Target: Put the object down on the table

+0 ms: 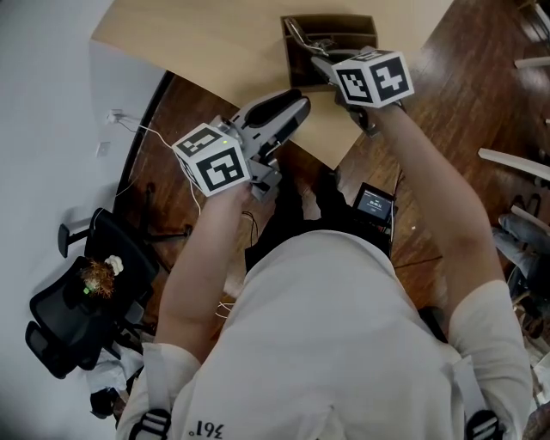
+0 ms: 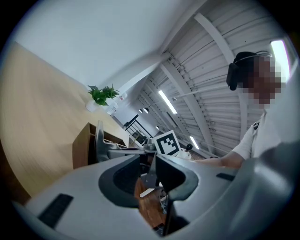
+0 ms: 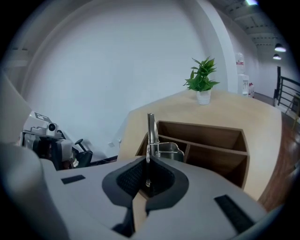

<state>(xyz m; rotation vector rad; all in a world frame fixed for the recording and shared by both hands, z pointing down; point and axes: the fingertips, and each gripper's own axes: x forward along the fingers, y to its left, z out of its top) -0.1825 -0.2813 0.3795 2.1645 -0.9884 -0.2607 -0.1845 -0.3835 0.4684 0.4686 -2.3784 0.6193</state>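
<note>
Leftmost in the head view, a black office chair [image 1: 73,318] stood on the floor, well apart from the light-wood counter [image 1: 215,43].

Left gripper [image 1: 299,105]: hung at the counter's near edge. Its own view showed the jaws together with nothing clamped between them; only dark wood floor [image 2: 146,206] was visible through the gap lower down.

Middle of the scene: an open wooden box [image 1: 339,24] with a divider sat on the counter near its corner. In the right gripper view a small potted plant [image 3: 201,77] stood on the counter well beyond the box.

Right gripper [image 1: 320,62]: reached over the box's near side, pointing downward. Its jaws were pressed together on a thin metal utensil [image 3: 151,131]. The flat handle rose straight out from between the jaw tips, and the wider metal part showed in front of the box's left compartment. I noted the utensil as gripped and not lying on the counter. I couldn't tell whether its far end touched the box.

Further right, below that arm, a small device with a lit screen [image 1: 374,202] sat low by the floor.
</note>
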